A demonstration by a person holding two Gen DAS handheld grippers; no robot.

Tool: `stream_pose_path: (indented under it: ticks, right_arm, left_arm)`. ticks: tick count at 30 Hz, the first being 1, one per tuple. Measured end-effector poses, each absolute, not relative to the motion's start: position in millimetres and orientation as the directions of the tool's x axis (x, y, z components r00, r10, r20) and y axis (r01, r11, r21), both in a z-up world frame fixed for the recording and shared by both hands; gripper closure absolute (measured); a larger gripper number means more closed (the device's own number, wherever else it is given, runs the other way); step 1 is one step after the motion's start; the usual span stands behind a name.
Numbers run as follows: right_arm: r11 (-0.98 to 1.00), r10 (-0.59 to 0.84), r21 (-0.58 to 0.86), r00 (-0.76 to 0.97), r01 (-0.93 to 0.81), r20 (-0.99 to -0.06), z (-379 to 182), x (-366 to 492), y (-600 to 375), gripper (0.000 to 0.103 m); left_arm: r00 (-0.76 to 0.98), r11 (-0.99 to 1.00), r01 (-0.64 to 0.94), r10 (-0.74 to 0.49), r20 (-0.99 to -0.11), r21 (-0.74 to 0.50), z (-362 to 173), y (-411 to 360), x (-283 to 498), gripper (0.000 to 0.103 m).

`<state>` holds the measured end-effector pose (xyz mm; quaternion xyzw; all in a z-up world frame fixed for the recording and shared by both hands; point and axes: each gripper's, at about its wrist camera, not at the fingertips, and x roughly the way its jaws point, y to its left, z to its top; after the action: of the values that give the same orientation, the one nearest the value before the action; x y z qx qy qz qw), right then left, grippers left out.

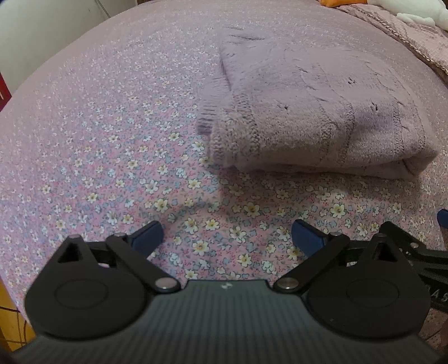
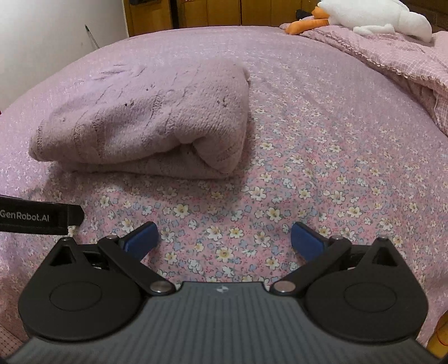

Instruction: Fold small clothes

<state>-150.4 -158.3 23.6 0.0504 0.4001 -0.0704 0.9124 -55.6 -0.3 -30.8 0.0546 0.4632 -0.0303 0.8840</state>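
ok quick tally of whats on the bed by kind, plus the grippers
folded knit garment: 1
white plush toy: 1
quilt: 1
grippers: 2, the left gripper and the right gripper, both open over the floral bedsheet
total: 5

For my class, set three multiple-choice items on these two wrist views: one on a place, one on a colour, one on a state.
1. Where does the knitted garment lie?
A. on the floral bedsheet
B. in a basket
C. on a chair

2. What colour are the gripper fingertips?
A. red
B. blue
C. yellow

3. How is the left gripper?
A. shut on cloth
B. open, holding nothing
C. out of view

Answers: 1 A, the garment rests folded on the sheet; 2 B, the pads show blue; 3 B, its fingers are spread over bare sheet, like the right gripper.
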Motion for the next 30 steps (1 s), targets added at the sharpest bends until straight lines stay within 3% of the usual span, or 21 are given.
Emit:
stream_pose_path:
  ticks: [30]
  right_arm:
    - [0.985, -0.101, 0.018, 0.663, 0.170, -0.742, 23.9, -149.0, -155.0, 0.000]
  left_arm:
    - [0.590, 0.985, 0.143, -0.009, -0.808, 0.094, -27.7, -12.0, -65.8, 0.001]
